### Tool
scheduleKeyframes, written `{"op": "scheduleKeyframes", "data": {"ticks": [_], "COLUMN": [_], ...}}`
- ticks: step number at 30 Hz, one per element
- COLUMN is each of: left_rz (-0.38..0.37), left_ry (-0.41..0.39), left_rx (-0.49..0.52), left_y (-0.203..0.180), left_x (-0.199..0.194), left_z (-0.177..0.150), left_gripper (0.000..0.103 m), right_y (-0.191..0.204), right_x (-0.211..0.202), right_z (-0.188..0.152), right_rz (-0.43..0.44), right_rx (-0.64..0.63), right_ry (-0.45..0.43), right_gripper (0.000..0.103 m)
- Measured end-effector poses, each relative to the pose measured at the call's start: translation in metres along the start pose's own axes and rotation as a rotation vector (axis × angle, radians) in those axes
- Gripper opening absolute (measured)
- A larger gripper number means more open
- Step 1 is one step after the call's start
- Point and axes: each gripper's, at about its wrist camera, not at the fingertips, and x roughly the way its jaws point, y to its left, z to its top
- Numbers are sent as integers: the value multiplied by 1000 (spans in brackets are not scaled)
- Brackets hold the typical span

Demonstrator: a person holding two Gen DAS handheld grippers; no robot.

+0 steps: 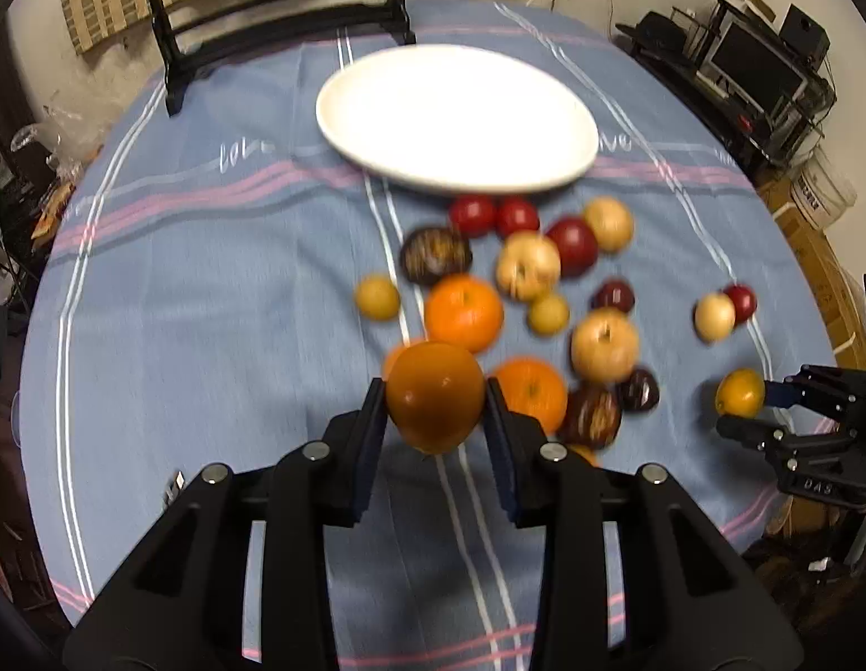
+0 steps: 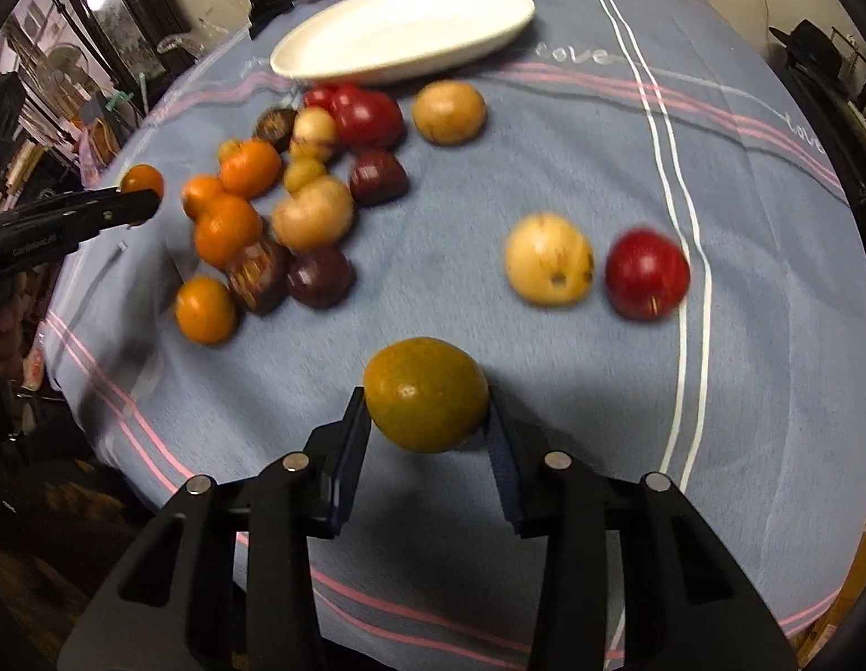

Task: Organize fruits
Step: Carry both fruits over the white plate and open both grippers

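My left gripper (image 1: 436,411) is shut on an orange (image 1: 436,402) and holds it a little above the blue striped cloth. Just beyond it lies a loose heap of fruit: oranges (image 1: 464,312), pale apples (image 1: 605,344), red apples (image 1: 572,246) and dark purple fruits (image 1: 434,255). A white oval plate (image 1: 455,117) sits empty past the heap. My right gripper (image 2: 427,414) is shut on a greenish-orange citrus fruit (image 2: 426,394). In the left wrist view that gripper (image 1: 749,408) comes in from the right edge. A pale apple (image 2: 547,258) and a red apple (image 2: 646,273) lie apart, ahead of it.
A dark wooden stand (image 1: 276,11) rises at the table's far edge behind the plate. Shelves with electronics (image 1: 763,67) and boxes stand off to the right of the round table. Bare cloth (image 1: 198,307) stretches left of the fruit heap.
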Motion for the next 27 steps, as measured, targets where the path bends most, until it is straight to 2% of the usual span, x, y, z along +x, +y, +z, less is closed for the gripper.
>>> {"op": "scheduleKeyframes", "data": {"ticks": [5, 9, 15, 20, 27], "left_rz": [-1, 7, 38, 59, 100], "left_ry": [-52, -114, -136, -103, 1], "left_rx": [4, 25, 31, 15, -1], "left_y": [0, -6, -11, -7, 0], "left_x": [-5, -8, 9, 41, 100], "left_z": [48, 94, 153, 181, 195], "left_gripper": [35, 35, 35, 35, 35], "right_y": [6, 8, 6, -1, -10], "right_x": [-17, -33, -39, -12, 57], "right_z": [45, 103, 185, 231, 266], "right_rz": [31, 51, 45, 38, 37], "right_rx": [-57, -93, -130, -126, -106], "right_ry": [-69, -170, -285, -266, -133], "right_gripper": [41, 41, 41, 41, 41]}}
